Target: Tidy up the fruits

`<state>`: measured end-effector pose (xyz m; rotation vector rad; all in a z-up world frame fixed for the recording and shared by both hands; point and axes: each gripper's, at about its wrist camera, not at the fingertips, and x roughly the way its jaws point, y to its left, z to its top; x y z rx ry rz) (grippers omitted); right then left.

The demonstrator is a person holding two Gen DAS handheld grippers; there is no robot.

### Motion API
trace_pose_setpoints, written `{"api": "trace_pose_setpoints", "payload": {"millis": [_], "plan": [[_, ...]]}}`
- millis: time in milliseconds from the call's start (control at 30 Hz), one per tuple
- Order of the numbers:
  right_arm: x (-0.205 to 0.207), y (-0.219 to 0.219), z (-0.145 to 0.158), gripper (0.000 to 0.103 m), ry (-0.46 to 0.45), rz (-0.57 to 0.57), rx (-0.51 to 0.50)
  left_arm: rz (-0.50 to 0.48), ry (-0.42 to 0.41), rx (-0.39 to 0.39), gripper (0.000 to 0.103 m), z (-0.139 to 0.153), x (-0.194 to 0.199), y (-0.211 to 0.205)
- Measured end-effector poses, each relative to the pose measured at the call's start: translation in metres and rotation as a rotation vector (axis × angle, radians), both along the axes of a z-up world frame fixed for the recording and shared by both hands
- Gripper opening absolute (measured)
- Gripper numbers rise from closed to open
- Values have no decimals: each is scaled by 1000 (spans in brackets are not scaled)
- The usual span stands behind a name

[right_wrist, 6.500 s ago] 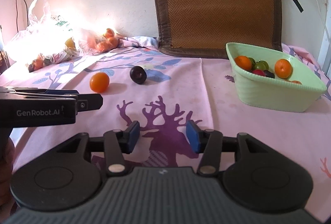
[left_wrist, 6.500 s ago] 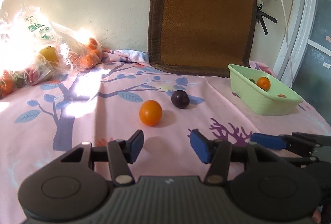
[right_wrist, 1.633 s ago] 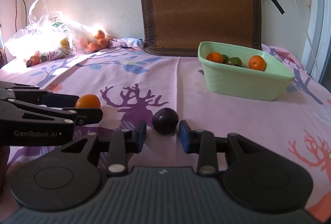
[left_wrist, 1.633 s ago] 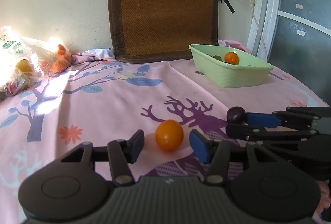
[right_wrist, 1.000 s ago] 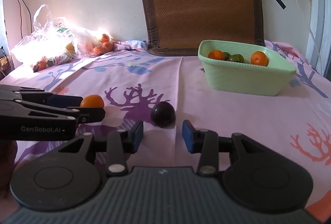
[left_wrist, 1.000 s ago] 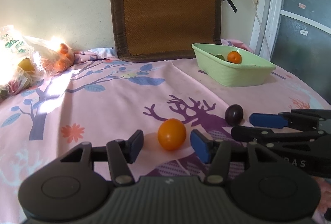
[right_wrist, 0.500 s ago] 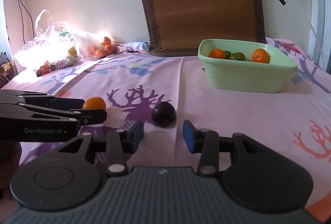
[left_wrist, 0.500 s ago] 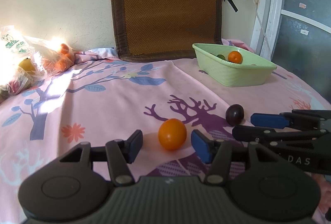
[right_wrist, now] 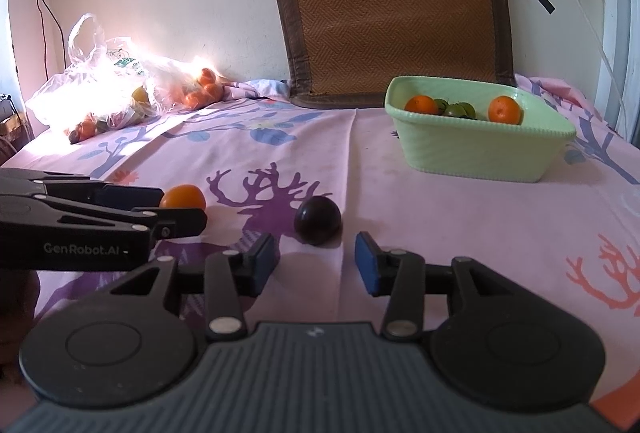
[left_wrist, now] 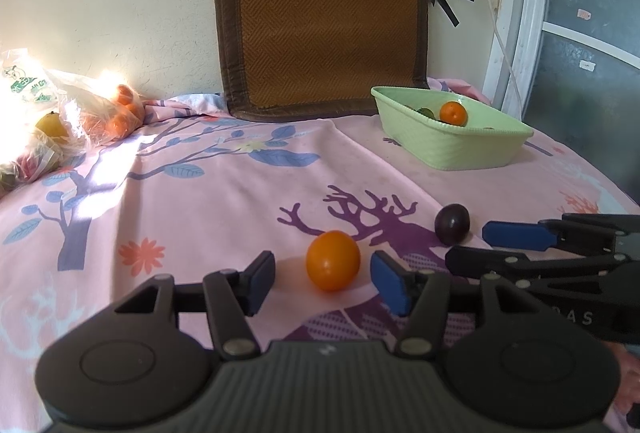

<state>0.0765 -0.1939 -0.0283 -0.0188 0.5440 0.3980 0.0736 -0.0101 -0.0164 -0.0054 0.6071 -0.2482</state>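
Note:
An orange [left_wrist: 333, 260] lies on the pink patterned cloth between the blue pads of my open left gripper [left_wrist: 322, 283]; no pad touches it. A dark plum [right_wrist: 318, 220] lies just ahead of my open right gripper [right_wrist: 316, 263], slightly beyond the fingertips. The plum also shows in the left wrist view [left_wrist: 452, 223], and the orange in the right wrist view [right_wrist: 183, 197]. A light green basket [right_wrist: 480, 149] with oranges and green fruit stands at the far right; it also shows in the left wrist view [left_wrist: 452, 149].
A brown woven mat [right_wrist: 394, 9] leans on the wall behind the basket. Clear plastic bags of fruit [right_wrist: 120, 101] lie at the far left by the wall. A white cable [left_wrist: 492, 13] hangs near the door frame at right.
Over the last second both grippers have barely moved. Earlier, both approached the orange and the plum, which now lie close to the fingertips.

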Motion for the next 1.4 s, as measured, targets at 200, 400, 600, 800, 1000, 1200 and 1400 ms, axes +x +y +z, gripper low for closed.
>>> {"api": "trace_pose_setpoints", "payload": {"millis": [200, 400, 600, 800, 1000, 1200, 1400], "plan": [[1, 1, 0, 48, 0, -1, -5, 0, 0, 0, 55, 0, 0, 0], [0, 1, 0, 48, 0, 0, -2, 1, 1, -1, 55, 0, 0, 0], [0, 0, 1, 48, 0, -2, 2, 7, 6, -28, 56, 0, 0, 4], [0, 1, 2, 48, -17, 3, -18, 0, 0, -15, 56, 0, 1, 2], [8, 5, 6, 48, -51, 31, -48, -6, 11, 34, 47, -1, 5, -8], [19, 12, 4, 30, -47, 65, -89, -10, 3, 62, 30, 0, 3, -18], [9, -12, 7, 30, -56, 38, -41, -96, 16, 22, 30, 5, 11, -51]]}}
